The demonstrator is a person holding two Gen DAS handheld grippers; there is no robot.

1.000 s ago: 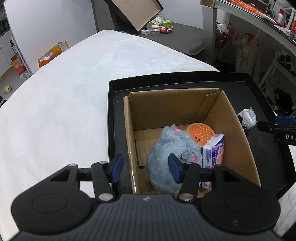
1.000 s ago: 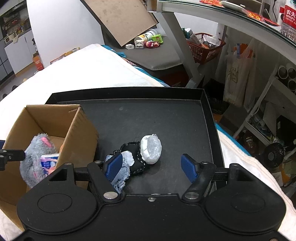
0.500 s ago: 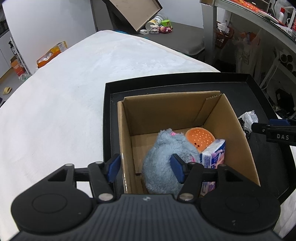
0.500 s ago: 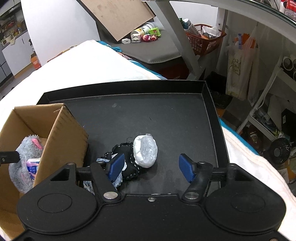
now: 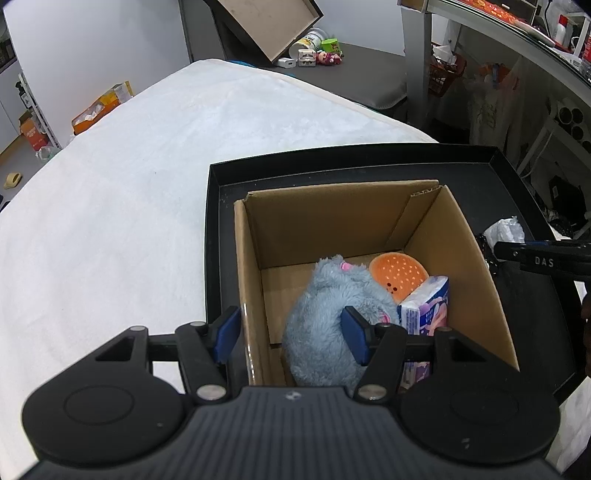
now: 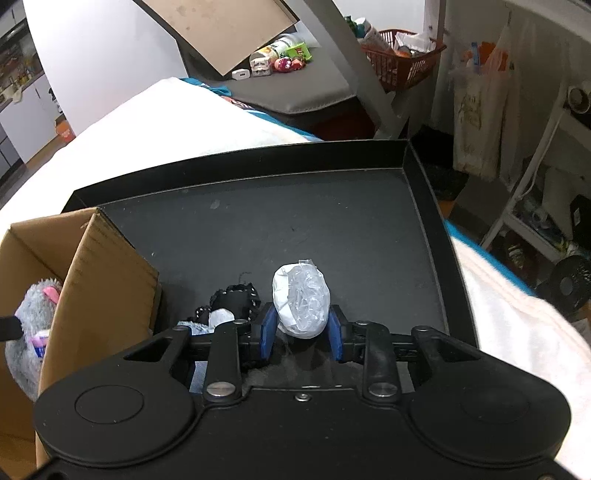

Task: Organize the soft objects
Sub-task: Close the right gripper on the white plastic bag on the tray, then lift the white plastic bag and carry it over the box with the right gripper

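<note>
A cardboard box (image 5: 454,236) stands on a black tray (image 6: 295,221). It holds a grey plush toy (image 5: 325,317), an orange perforated pad (image 5: 397,271) and a tissue pack (image 5: 424,306). My left gripper (image 5: 290,330) is open, its fingers straddling the box's left wall. My right gripper (image 6: 300,328) is shut on a white plastic-wrapped bundle (image 6: 301,299) on the tray beside the box (image 6: 92,280). A black lacy item (image 6: 232,301) and a pale cloth (image 6: 218,317) lie just left of it.
The tray sits on a white cloth-covered surface (image 5: 129,192). A grey bench with small toys and bottles (image 6: 277,62) and a tilted board (image 6: 218,26) are at the back. Shelving and bags (image 6: 480,110) stand to the right.
My right gripper moved forward and closed its fingers around the white bundle. My left gripper shifted slightly over the box's left wall and stayed open.
</note>
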